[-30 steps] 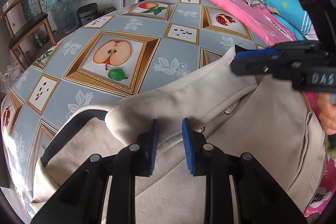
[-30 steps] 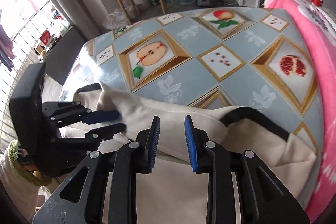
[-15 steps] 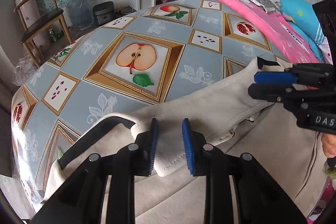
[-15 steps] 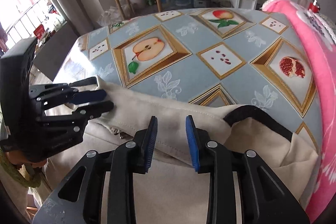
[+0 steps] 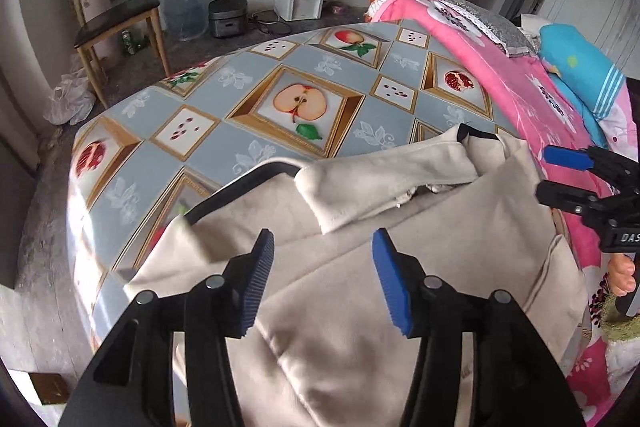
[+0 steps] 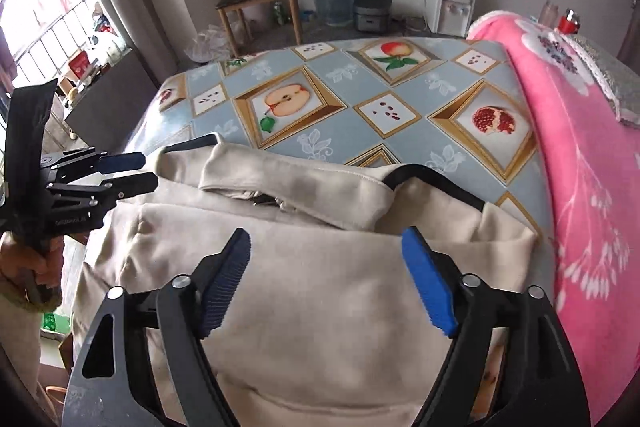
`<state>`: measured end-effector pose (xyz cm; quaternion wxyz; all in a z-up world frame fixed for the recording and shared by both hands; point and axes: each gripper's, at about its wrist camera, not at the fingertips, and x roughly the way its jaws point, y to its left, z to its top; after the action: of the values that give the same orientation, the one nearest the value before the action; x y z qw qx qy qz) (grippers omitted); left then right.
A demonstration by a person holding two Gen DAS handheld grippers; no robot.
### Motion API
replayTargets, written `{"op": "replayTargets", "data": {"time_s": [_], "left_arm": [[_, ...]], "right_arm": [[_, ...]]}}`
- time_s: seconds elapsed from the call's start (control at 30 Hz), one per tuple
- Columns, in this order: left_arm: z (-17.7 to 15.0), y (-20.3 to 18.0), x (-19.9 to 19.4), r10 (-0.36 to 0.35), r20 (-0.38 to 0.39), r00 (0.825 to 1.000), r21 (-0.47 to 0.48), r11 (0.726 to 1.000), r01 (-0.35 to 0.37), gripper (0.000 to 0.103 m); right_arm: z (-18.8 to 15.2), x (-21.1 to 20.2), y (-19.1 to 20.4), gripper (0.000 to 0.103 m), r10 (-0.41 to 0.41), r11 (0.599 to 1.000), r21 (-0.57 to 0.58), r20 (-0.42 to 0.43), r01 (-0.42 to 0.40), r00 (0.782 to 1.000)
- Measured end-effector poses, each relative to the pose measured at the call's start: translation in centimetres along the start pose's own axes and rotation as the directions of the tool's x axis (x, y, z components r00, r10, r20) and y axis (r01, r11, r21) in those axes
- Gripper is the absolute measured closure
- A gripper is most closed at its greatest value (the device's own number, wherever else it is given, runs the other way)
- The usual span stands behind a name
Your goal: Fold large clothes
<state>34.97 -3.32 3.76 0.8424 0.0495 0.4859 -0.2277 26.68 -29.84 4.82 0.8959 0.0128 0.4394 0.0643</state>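
Item: beige coat (image 5: 360, 291), large, lying on bench (image 5: 248, 143) covered in a fruit-print cloth; occupies the 6 o'clock half of both wrist views. Folded edge with dark trim (image 6: 436, 183) toward 12 o'clock, small fastenings visible beneath the fold.

Handling, judged: soft, thick, suede-like cloth; limp, moderately heavy for a garment, not fragile, unlikely to slip against ribbed pads. Likely to sag and drag if lifted at one point only.

Hold points, judged: two well-separated spots on a hem or side edge, one per gripper, pinching both layers; buttons best avoided.

Left gripper (image 5: 322, 279): jaws just opened, apart, nothing between them, above the coat.

Right gripper (image 6: 326, 281): jaws just opened, spread wide, empty, above the coat.

Pink blanket (image 6: 580, 147) at 3 o'clock, beside the coat.
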Motion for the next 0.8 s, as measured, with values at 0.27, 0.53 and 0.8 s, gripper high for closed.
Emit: {"op": "replayTargets", "data": {"time_s": [0.27, 0.53, 0.8], "left_arm": [[-9.5, 0.2, -8.3, 0.043, 0.089, 0.995, -0.095, 0.995, -0.034, 0.025], [-19.8, 1.1, -11.7, 0.151, 0.168, 0.974, -0.243, 0.964, -0.108, 0.023], [-24.1, 1.6, -9.7, 0.212, 0.099, 0.972, -0.268, 0.947, -0.179, 0.023]], "right_arm": [[-8.4, -8.1, 1.7, 0.011, -0.016, 0.999, 0.035, 0.076, 0.013, 0.997], [-16.2, -7.7, 6.0, 0.011, -0.006, 0.998, 0.066, 0.075, 0.001, 0.997], [-19.4, -3.7, 9.6, 0.011, -0.058, 0.997, 0.044, 0.022, 0.057, 0.998]]}}
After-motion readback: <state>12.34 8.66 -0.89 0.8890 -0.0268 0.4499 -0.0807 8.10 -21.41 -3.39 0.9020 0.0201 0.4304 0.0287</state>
